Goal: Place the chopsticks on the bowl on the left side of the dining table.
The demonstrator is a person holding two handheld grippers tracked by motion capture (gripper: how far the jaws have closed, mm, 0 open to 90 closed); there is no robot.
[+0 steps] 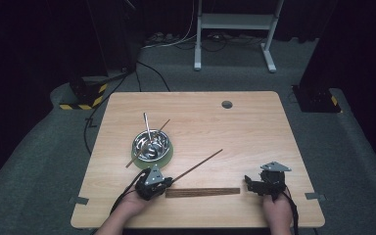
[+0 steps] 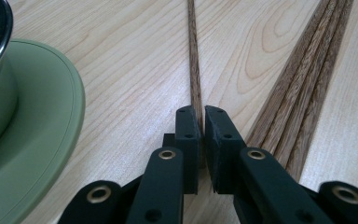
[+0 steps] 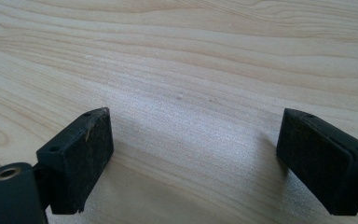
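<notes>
A: Left gripper [image 2: 201,122] is pinched tight on one chopstick [image 2: 195,70]. The stick lies flat on the table [image 1: 254,132], running diagonally away from the jaws, near end between the pads.

B: And the right gripper [image 3: 193,154]?

A: Jaws wide apart over bare wood, holding nothing; it sits just past the right end of the rest [image 1: 203,192], a grooved dark strip along the front edge.

B: Progress?

A: Early, by judgement. A second chopstick [image 1: 147,145] leans across the bowl [image 1: 151,142] on the green plate [image 2: 51,121], beside a metal utensil [image 1: 147,126]. The gripped stick is not yet lifted or laid on the rest; both sticks remain to be placed
</notes>
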